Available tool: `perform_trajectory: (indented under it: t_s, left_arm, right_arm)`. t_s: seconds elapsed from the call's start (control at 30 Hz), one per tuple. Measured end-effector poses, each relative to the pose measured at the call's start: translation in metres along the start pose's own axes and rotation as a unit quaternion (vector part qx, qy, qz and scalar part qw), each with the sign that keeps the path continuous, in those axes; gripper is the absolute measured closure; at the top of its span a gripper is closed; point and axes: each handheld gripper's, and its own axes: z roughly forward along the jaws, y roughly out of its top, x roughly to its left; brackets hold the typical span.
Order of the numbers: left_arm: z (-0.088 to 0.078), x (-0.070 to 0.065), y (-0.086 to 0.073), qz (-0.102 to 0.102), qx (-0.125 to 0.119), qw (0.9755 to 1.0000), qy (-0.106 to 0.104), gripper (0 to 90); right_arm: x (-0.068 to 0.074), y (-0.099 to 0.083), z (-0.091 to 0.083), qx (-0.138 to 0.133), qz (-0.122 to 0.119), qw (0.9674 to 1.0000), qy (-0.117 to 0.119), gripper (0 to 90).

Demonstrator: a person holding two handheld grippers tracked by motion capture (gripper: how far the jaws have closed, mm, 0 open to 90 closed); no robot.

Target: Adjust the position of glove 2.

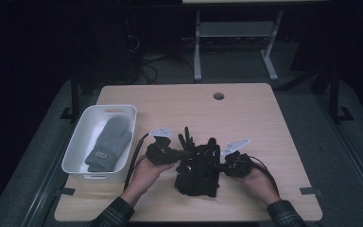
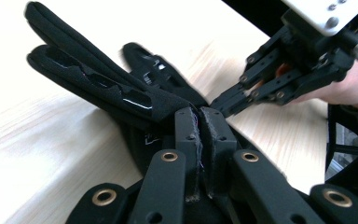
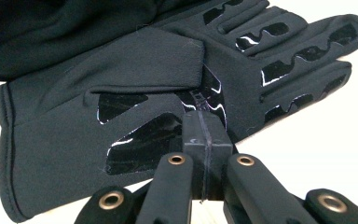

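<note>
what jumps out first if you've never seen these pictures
The black gloves piled at the near middle of the table draw the eye first, with the left gripper and right gripper shut against them from either side. Next comes the white bin at the table's left edge, with a grey mitten lying in it.

No text is legible anywhere (labels too blurred).

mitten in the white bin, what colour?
Grey knitted mitten with a small label near the cuff; clearest in the high view.
</note>
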Motion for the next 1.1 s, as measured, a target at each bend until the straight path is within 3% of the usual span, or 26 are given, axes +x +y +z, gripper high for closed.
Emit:
perform_trajectory:
  t_s: [0.43,0.57,0.73,0.83,0.97,1.1]
  left_arm:
    - [0.028,-0.008,0.007,0.008,0.019,0.9998,-0.001,85.3]
    - [0.035,-0.008,0.006,0.007,0.019,0.9998,-0.007,84.1]
    - [0.039,-0.009,0.006,0.011,0.011,0.9997,-0.016,78.1]
    - [0.041,-0.01,0.006,0.016,0.007,0.9996,-0.02,73.8]
    - [0.037,-0.012,0.006,0.021,0.003,0.9996,-0.021,73.8]
    - [0.033,-0.013,0.005,0.026,0.007,0.9993,-0.024,81.9]
  right_arm:
    - [0.008,0.017,0.017,-0.006,-0.014,0.9998,0.013,90.0]
    - [0.006,0.016,0.014,-0.009,-0.018,0.9997,0.014,90.0]
    - [-0.002,0.011,-0.002,-0.027,-0.001,0.9996,0.003,88.6]
    - [-0.011,0.004,-0.014,-0.039,0.012,0.9991,-0.012,84.3]
    - [-0.023,-0.01,-0.027,-0.051,0.027,0.9976,-0.039,72.2]
    - [-0.034,-0.02,-0.034,-0.052,0.045,0.996,-0.057,56.6]
